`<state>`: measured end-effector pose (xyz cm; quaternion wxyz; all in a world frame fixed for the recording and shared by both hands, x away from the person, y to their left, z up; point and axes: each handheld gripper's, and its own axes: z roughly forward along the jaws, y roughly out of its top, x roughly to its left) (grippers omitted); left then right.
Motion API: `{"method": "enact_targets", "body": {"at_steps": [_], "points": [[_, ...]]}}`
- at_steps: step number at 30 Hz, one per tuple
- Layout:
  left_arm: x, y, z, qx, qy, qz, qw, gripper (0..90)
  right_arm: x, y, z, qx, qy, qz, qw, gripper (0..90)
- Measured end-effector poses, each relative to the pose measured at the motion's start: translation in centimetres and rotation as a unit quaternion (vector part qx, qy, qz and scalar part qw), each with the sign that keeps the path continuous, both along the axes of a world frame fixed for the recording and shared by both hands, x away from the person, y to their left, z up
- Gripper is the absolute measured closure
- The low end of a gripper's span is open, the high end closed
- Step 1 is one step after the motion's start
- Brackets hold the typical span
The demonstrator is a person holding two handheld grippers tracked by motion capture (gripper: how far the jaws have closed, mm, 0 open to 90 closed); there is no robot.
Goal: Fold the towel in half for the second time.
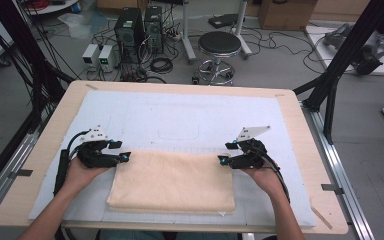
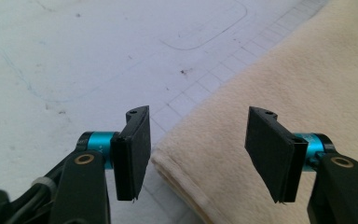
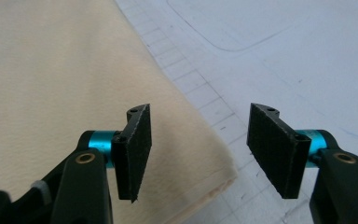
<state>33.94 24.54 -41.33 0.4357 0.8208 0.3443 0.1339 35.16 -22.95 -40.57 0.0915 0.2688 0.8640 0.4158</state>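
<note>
We see the cream towel (image 1: 172, 181) lying folded flat on the white mat (image 1: 180, 120) on the desk (image 1: 45, 150). Our left tongs (image 1: 125, 156) and right tongs (image 1: 222, 160) stand wide at its far corners, holding nothing. We think more folds may be left.

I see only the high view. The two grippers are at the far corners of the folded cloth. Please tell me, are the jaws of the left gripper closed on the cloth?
Observer: No. In the left gripper view the left gripper has its jaws apart, and the folded cloth corner lies below the gap, not pinched.
Operator: And the right one?
Observer: The right gripper is open too, with the cloth's corner under its gap.
Operator: Is the corner one layer?
Observer: No, its edge shows stacked layers above the white mat.
</note>
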Motion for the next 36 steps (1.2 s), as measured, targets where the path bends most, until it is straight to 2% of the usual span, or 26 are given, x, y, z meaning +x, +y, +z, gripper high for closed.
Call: {"method": "enact_targets", "body": {"at_steps": [3, 5, 8, 11, 12, 15, 18, 20, 22, 24, 29, 31, 32, 36], "points": [[0.9, -0.1, -1.0, 0.007, 0.029, 0.002, 0.9996, 36.6, 1.1, 0.0, -1.2, -0.001, 0.030, -0.003, 0.9996, 35.9], [1.3, -0.2, -1.5, 0.009, 0.048, 0.004, 0.9988, 33.8, 1.4, 0.1, -1.6, -0.002, 0.039, 0.000, 0.9992, 36.4], [1.6, -0.3, -1.9, 0.004, 0.056, 0.000, 0.9984, 34.9, 1.8, 0.2, -2.2, -0.008, 0.051, 0.007, 0.9986, 37.3], [1.8, -0.3, -2.3, 0.002, 0.075, -0.014, 0.9971, 40.8, 2.0, 0.1, -2.7, -0.001, 0.077, 0.017, 0.9969, 44.8], [1.8, -0.3, -2.5, -0.002, 0.083, -0.019, 0.9964, 45.5, 2.0, 0.1, -2.7, -0.001, 0.083, 0.021, 0.9963, 47.9], [1.9, -0.2, -2.5, -0.010, 0.091, -0.019, 0.9956, 48.8, 2.0, 0.2, -3.2, 0.004, 0.102, 0.031, 0.9943, 54.9], [1.8, -0.1, -2.5, -0.017, 0.098, -0.029, 0.9946, 60.4, 2.1, 0.0, -3.4, 0.018, 0.118, 0.032, 0.9923, 63.8], [1.7, -0.2, -2.3, -0.011, 0.091, -0.034, 0.9952, 68.3, 1.8, 0.1, -3.1, 0.013, 0.112, 0.040, 0.9928, 71.4], [1.5, -0.2, -2.1, -0.003, 0.081, -0.036, 0.9961, 74.6, 1.5, 0.4, -2.7, -0.001, 0.093, 0.046, 0.9946, 75.3], [1.2, -0.3, -1.8, 0.000, 0.070, -0.029, 0.9971, 77.5, 1.2, 0.5, -2.3, -0.009, 0.079, 0.044, 0.9958, 76.4], [1.2, -0.4, -0.8, -0.004, 0.032, -0.003, 0.9995, 79.6, 0.9, 0.3, -0.9, -0.004, 0.048, 0.031, 0.9984, 77.2], [1.6, -0.6, -0.2, -0.001, 0.018, 0.010, 0.9998, 79.7, 1.2, 0.5, -0.1, -0.007, 0.033, 0.022, 0.9992, 77.2], [1.9, -0.6, 0.2, -0.007, 0.009, 0.021, 0.9997, 79.7, 1.5, 0.6, 0.3, -0.009, 0.022, 0.018, 0.9995, 77.2], [4.1, -0.9, 1.8, -0.011, -0.006, 0.045, 0.9989, 79.7, 3.3, 0.9, 1.9, -0.016, -0.001, -0.005, 0.9999, 77.1]]}}
